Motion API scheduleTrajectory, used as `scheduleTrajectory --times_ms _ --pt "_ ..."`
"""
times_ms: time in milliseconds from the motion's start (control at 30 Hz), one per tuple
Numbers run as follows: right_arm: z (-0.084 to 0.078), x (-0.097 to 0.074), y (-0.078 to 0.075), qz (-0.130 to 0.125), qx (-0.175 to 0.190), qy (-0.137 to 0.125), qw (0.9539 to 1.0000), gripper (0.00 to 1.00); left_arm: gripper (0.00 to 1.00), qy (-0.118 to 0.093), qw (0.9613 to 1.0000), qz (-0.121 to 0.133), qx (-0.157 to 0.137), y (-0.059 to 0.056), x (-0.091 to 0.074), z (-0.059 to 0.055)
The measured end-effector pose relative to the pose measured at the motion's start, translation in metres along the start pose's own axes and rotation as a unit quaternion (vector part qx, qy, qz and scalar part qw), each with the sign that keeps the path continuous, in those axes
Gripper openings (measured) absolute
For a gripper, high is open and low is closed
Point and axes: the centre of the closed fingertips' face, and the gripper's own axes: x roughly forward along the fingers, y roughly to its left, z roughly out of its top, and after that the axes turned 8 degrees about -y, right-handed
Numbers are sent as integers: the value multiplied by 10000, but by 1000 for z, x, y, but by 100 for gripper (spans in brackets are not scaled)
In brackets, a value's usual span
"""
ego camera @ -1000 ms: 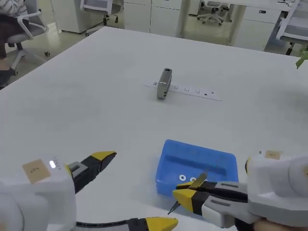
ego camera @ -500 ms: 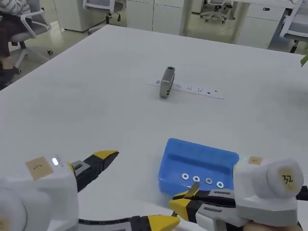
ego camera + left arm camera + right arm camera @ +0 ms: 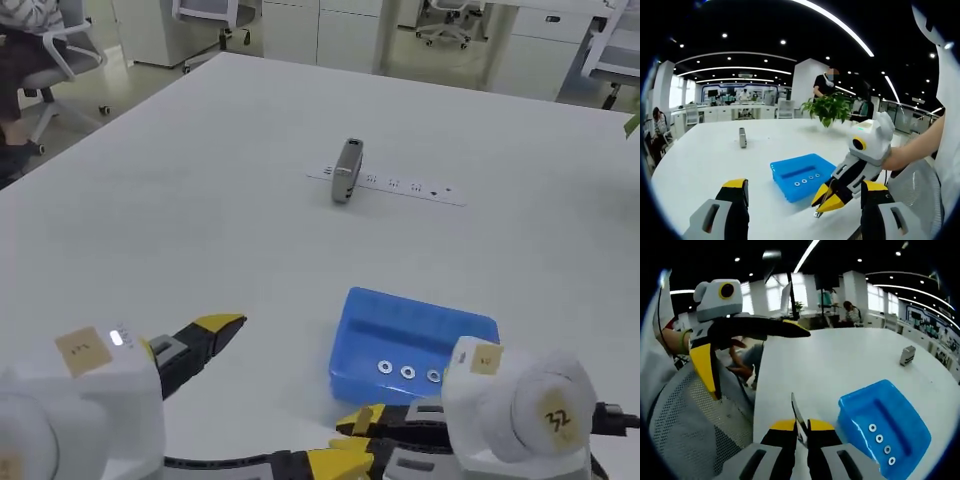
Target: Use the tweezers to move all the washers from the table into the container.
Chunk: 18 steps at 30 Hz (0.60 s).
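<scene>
White table (image 3: 840, 360), blue container (image 3: 865, 390), four washers (image 3: 880, 438) inside

Bright ceiling light — fisheye-warped edges

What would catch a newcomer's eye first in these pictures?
The bright blue container stands out on the white table, close to the person, with four washers in a row inside it. Right beside it, the right gripper is shut on thin tweezers, while the left gripper hangs wide open to the left.
</scene>
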Motion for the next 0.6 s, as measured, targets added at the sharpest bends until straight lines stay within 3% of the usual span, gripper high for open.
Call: scheduleTrajectory --times_ms 233,400,600 --pt "-3 0 -1 -39 -241 46 9997 2 95 -6 10000 -17 4 -1 0 0" --pt "-1 0 -7 -91 -144 73 9998 2 95 -14 10000 -17 10 -1 0 1" --pt "15 -6 -10 -132 -152 -118 9997 3 95 -11 10000 -37 22 -1 0 0"
